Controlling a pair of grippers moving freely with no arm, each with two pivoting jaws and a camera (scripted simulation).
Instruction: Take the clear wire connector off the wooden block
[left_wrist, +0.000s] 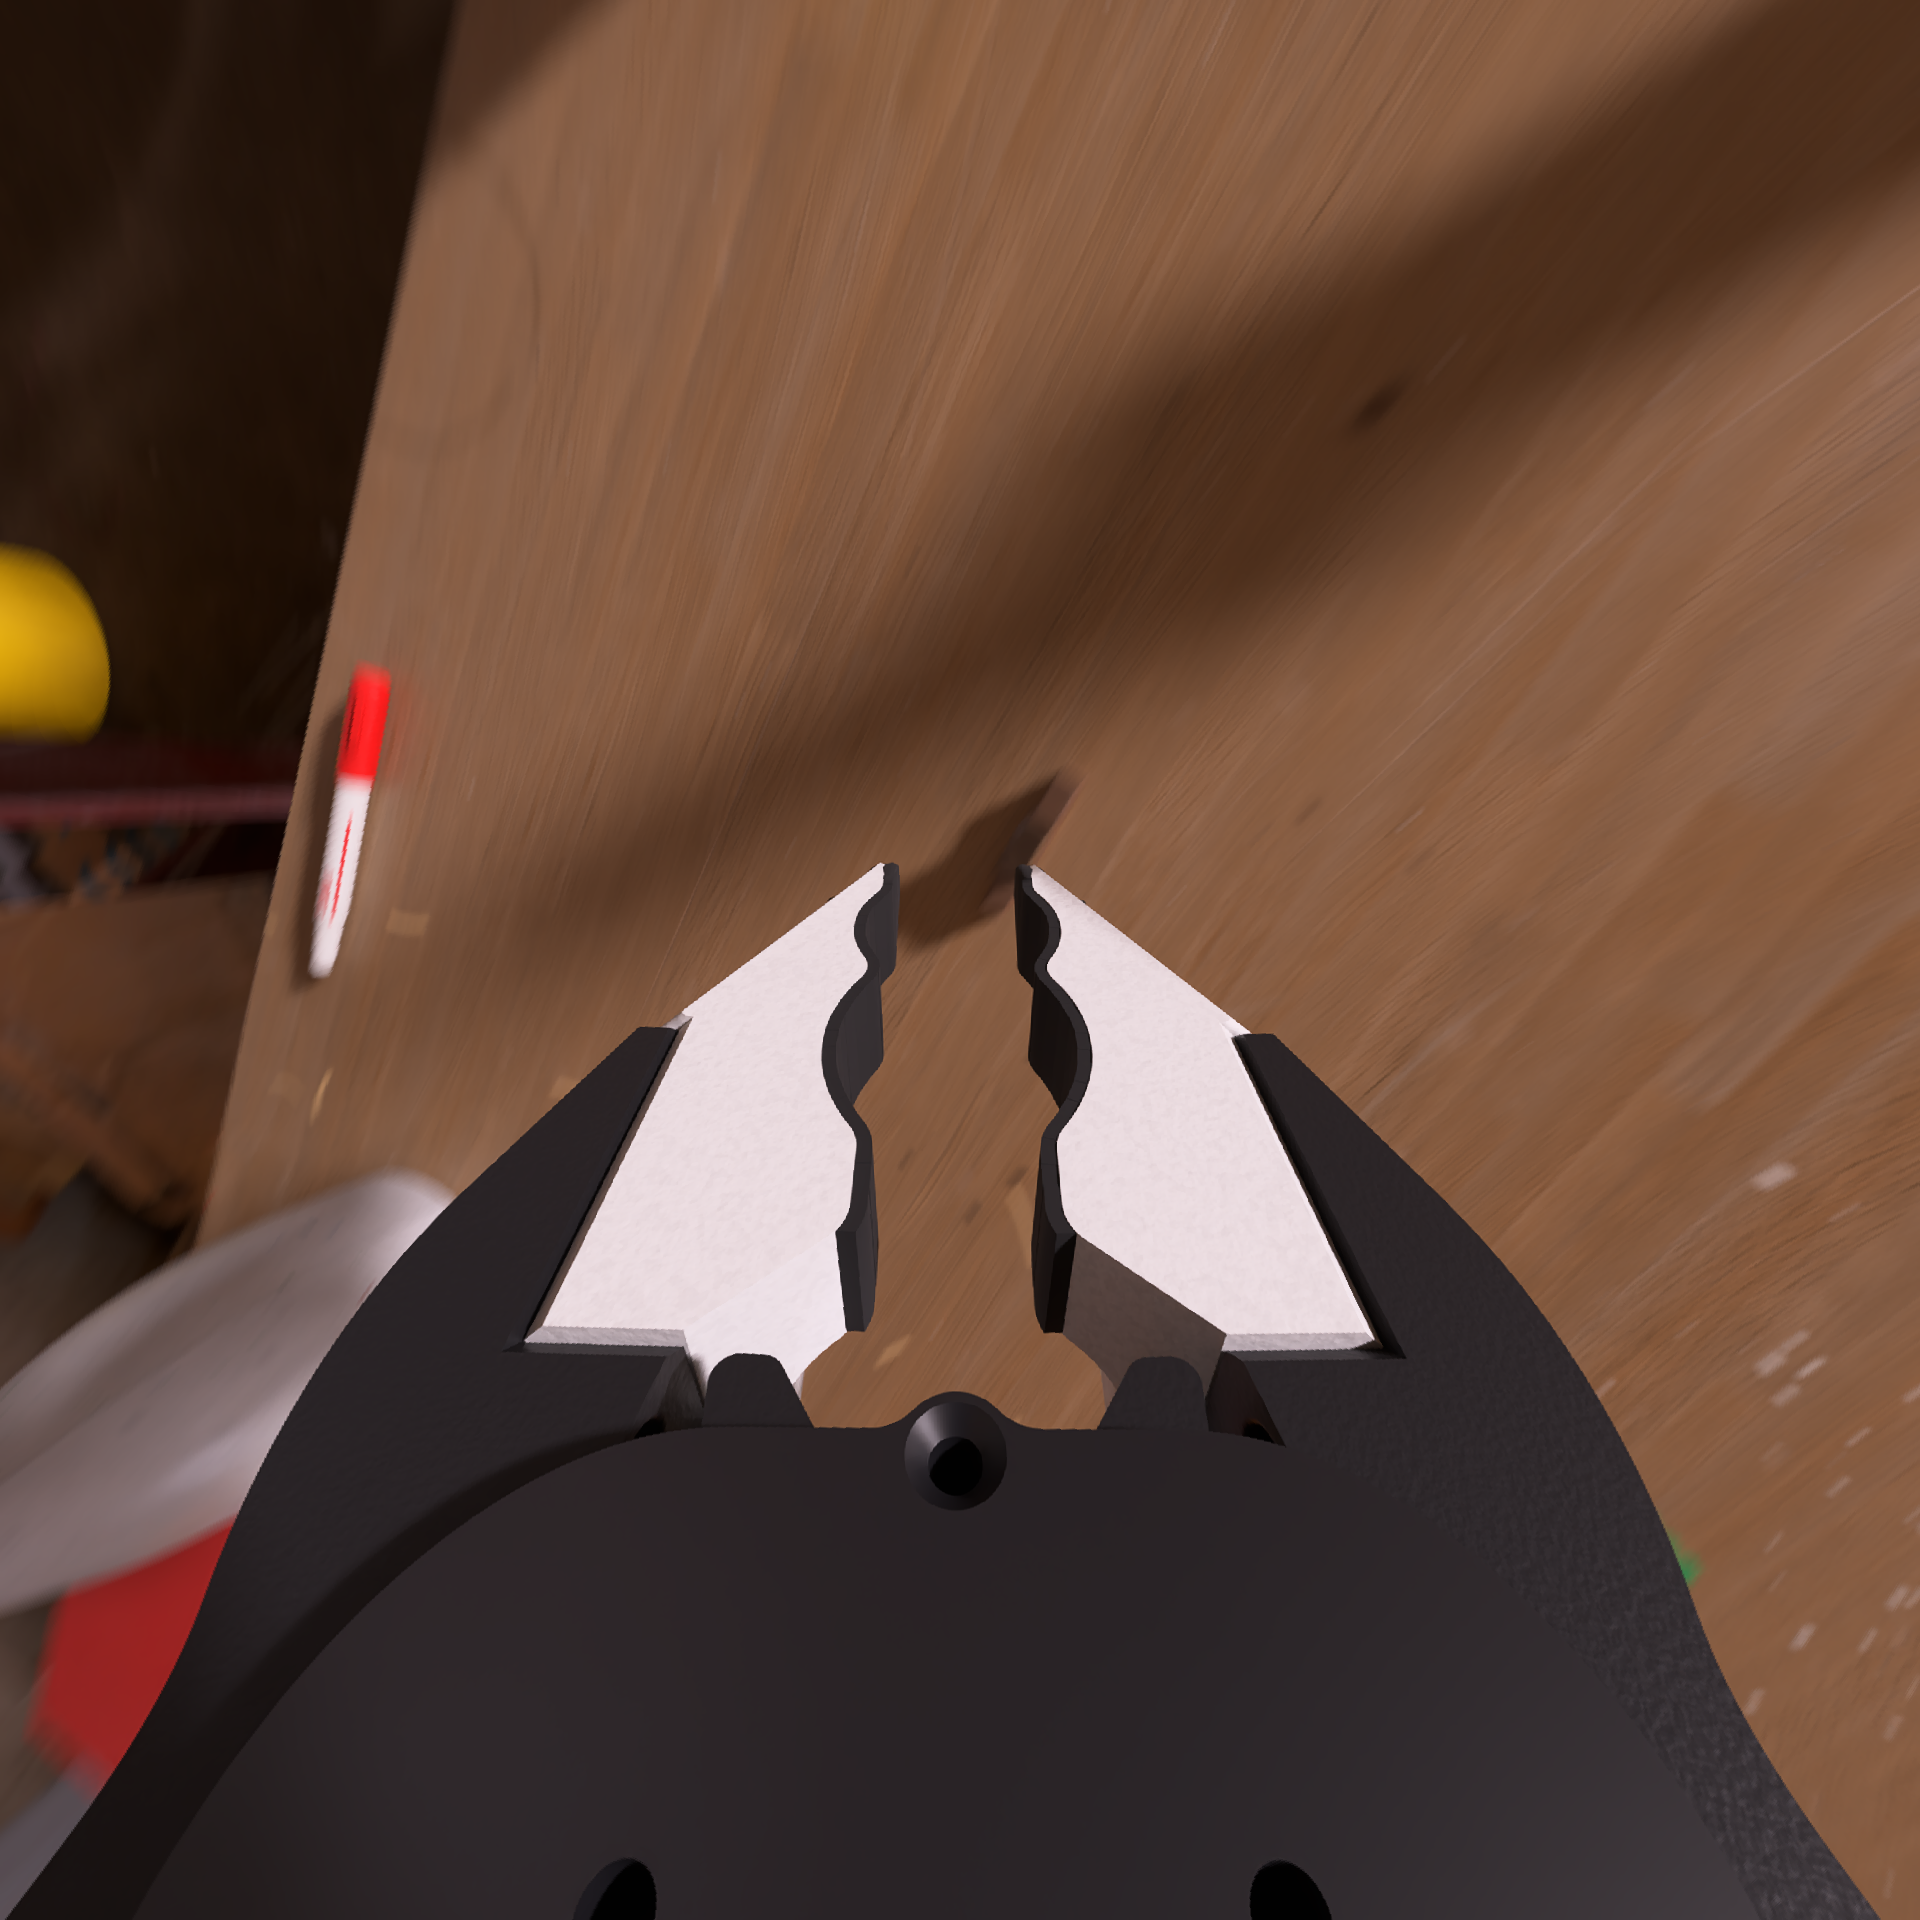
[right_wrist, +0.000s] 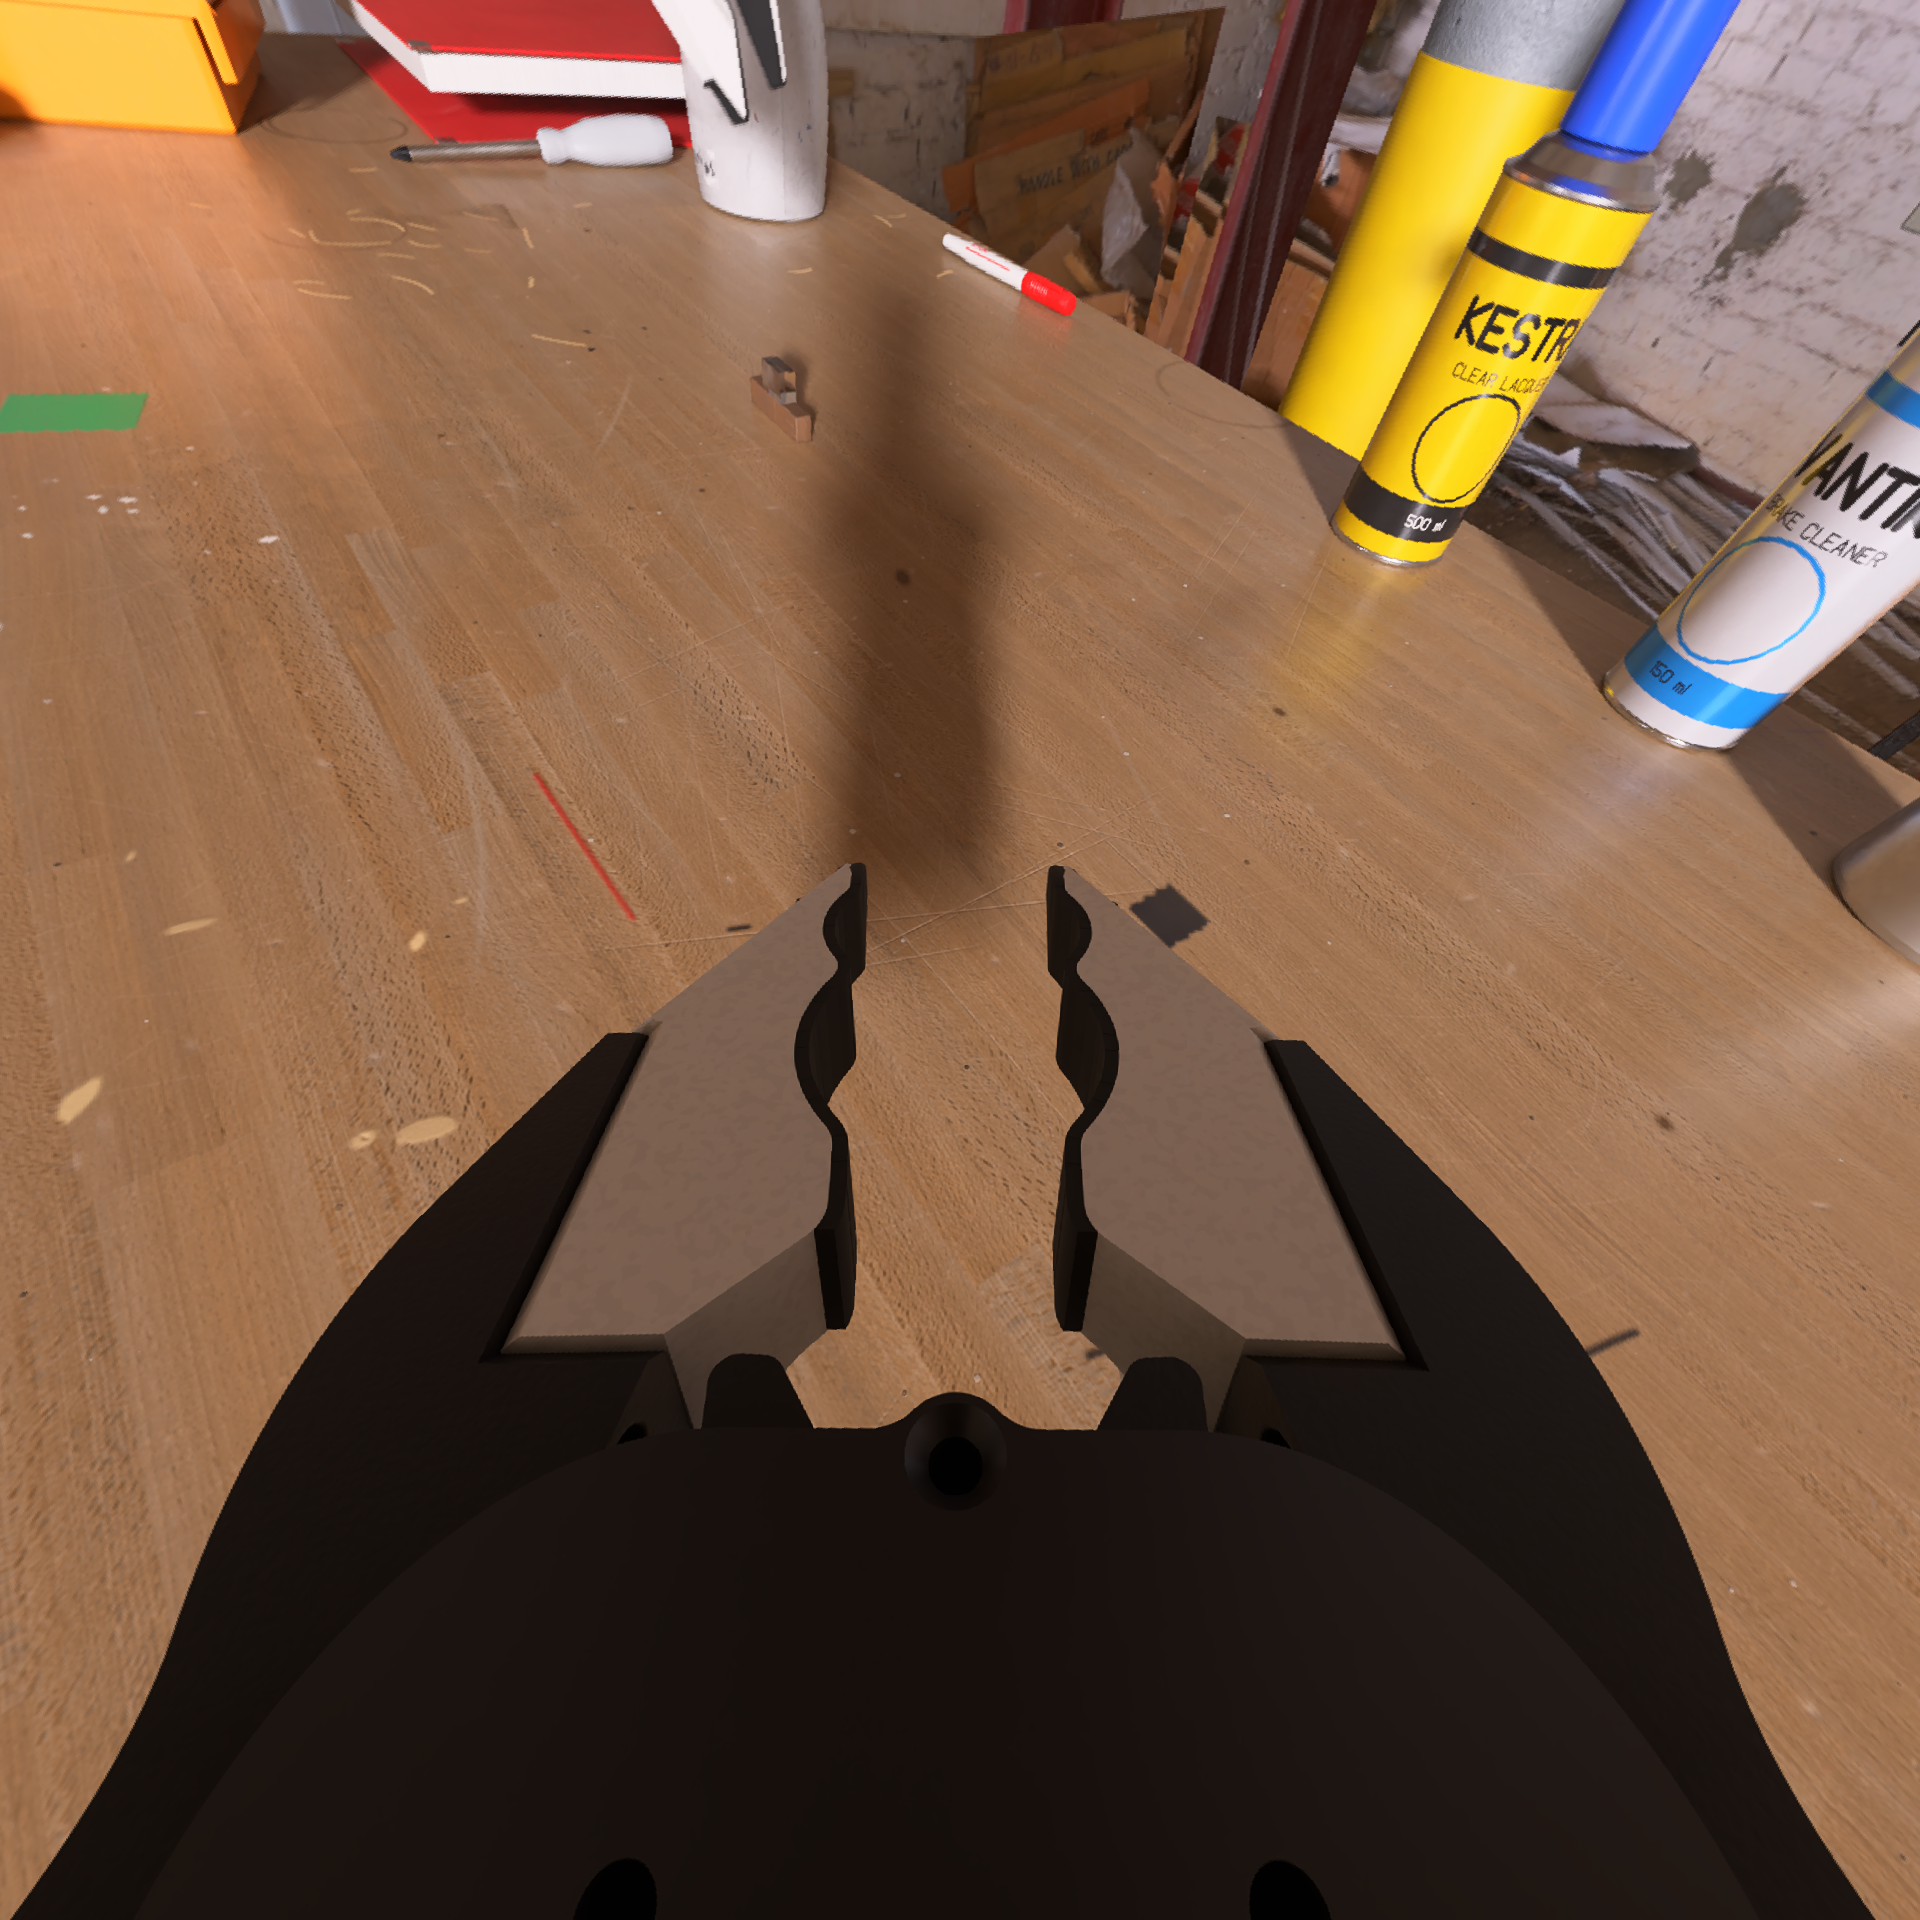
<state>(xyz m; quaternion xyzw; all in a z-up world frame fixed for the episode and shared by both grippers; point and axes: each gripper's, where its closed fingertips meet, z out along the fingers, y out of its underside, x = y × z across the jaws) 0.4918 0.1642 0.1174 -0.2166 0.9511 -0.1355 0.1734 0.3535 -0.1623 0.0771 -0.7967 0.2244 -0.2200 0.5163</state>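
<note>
The right gripper (right_wrist: 956, 883) is hanging over the wooden table (right_wrist: 416, 675) with its fingers apart and nothing between them. The small wooden block (right_wrist: 787, 410) is sitting far ahead of it, a bit left, with the clear wire connector (right_wrist: 777, 374) on top. The left gripper (left_wrist: 956, 883) is also hanging open and empty above blurry wood, with a red and white marker (left_wrist: 348, 821) ahead to its left.

Left gripper (left_wrist: 957, 873) at lower centre, jaws parted with nothing between, blurred wooden tabletop (left_wrist: 1247, 520) filling the frame, red-capped marker (left_wrist: 348, 821) at left edge, yellow object (left_wrist: 42, 644) far left
</note>
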